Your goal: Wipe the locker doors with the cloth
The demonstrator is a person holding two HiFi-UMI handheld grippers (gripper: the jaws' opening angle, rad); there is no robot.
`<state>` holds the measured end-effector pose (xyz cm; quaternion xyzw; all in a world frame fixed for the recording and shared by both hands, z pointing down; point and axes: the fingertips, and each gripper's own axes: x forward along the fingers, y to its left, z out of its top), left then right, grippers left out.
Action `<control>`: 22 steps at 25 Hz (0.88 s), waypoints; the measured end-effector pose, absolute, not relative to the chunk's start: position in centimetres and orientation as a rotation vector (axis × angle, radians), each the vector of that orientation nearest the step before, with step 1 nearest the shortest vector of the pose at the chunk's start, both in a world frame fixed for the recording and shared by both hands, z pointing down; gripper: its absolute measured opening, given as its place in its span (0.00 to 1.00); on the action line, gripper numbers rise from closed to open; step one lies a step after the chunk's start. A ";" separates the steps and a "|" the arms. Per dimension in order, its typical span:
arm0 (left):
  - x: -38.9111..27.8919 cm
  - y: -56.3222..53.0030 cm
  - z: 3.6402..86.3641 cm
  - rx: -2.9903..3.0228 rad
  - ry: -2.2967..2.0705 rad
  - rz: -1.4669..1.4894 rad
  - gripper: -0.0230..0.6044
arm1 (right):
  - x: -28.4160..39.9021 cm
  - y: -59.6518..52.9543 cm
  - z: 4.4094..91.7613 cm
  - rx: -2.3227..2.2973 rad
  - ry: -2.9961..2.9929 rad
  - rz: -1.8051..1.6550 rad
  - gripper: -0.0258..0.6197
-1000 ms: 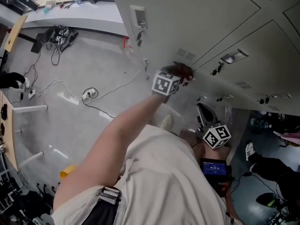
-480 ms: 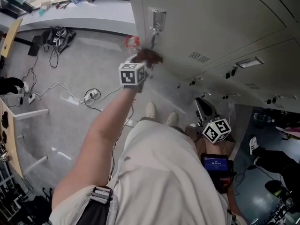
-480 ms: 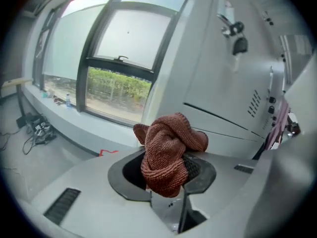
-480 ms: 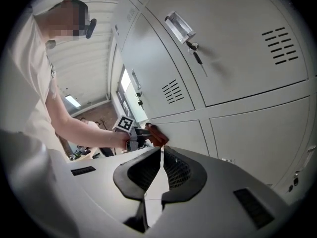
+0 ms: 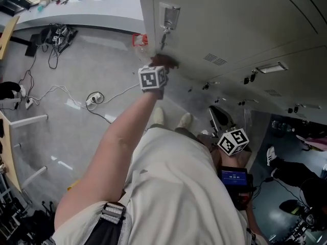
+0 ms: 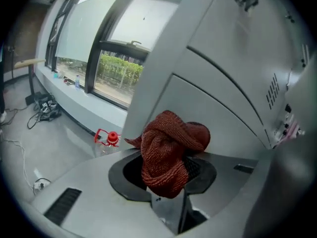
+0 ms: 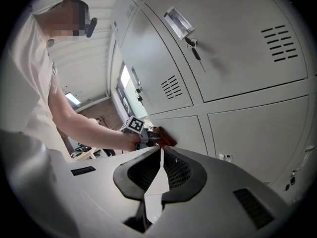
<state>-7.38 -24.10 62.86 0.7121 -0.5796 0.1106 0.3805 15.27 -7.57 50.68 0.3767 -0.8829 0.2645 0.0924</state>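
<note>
One red cloth [image 6: 171, 152] is clamped in the left hand-held gripper [image 6: 166, 175] and held against a grey locker door [image 6: 218, 118]. Two hand-held grippers are counted; the right hand-held gripper [image 7: 161, 155] is seen closed and empty only in its own view.

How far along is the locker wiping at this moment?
Done: nothing shows which doors are already wiped; the surfaces all look alike. In hand: the left gripper is shut on the red cloth, which is pressed against a locker door near the end of the bank. The right gripper hangs low, shut and empty. Left: possibly the other doors; it can't be confirmed.
</note>
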 end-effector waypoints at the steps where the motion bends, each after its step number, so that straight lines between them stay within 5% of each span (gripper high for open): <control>1: -5.9 -24.0 62.9 1.826 -1.457 0.276 0.22 | 15.6 -7.7 50.7 1.109 -2.623 0.783 0.09; 14: 13.6 -21.2 61.5 2.016 -1.058 0.247 0.22 | 18.6 -8.9 50.3 1.025 -2.635 0.771 0.09; 22: 11.9 -21.5 65.2 2.104 -1.119 0.507 0.22 | 17.7 -9.0 51.0 0.922 -2.591 0.762 0.09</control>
